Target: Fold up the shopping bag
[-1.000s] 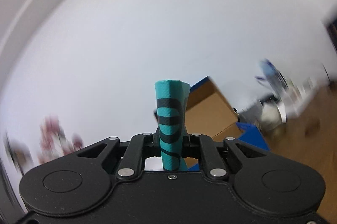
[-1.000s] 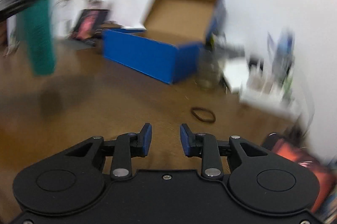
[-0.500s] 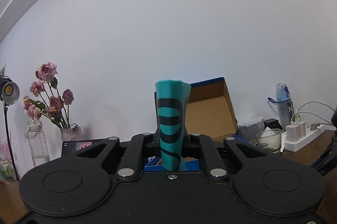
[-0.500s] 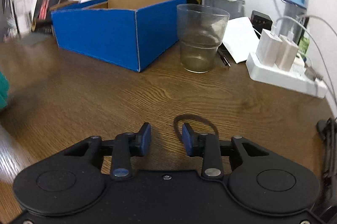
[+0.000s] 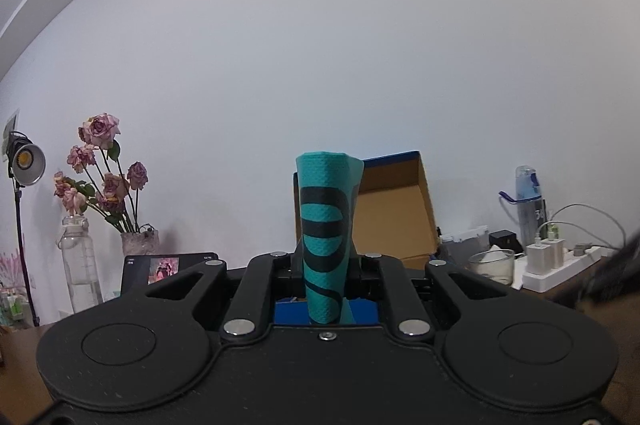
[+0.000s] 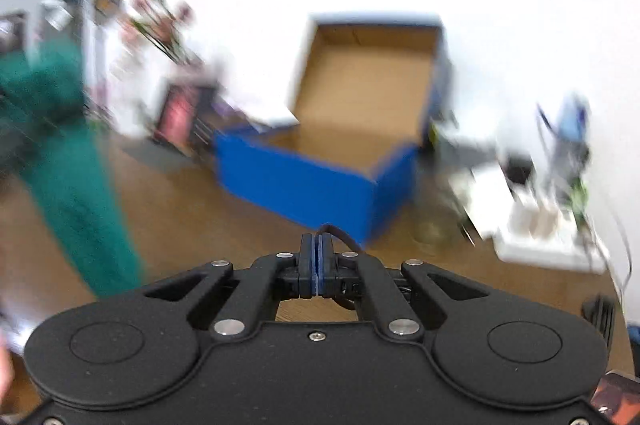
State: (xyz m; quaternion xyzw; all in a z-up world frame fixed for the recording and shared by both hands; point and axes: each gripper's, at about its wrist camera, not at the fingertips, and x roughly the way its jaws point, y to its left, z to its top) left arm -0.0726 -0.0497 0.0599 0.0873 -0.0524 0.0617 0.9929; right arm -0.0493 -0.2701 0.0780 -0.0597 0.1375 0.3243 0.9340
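Note:
The shopping bag [image 5: 326,233] is rolled into a tight teal tube with black bands, standing upright between the pads of my left gripper [image 5: 325,265], which is shut on it. In the blurred right wrist view the same teal bag [image 6: 76,181] hangs at the far left above the wooden table [image 6: 208,221]. My right gripper [image 6: 318,257] is shut on a thin dark elastic band [image 6: 340,235], whose loop curves out from the closed pads to the right.
An open blue cardboard box [image 6: 320,177] stands mid-table, a glass [image 5: 491,265], a white power strip [image 5: 560,265] and a water bottle [image 5: 528,205] to its right. A vase of dried roses [image 5: 104,193], a clear bottle [image 5: 80,265] and a lamp [image 5: 24,165] are at left.
My right gripper dropped onto the elastic band on the table, shut on it and lifted it, swinging left toward the bag. The left gripper keeps the rolled bag upright and steady.

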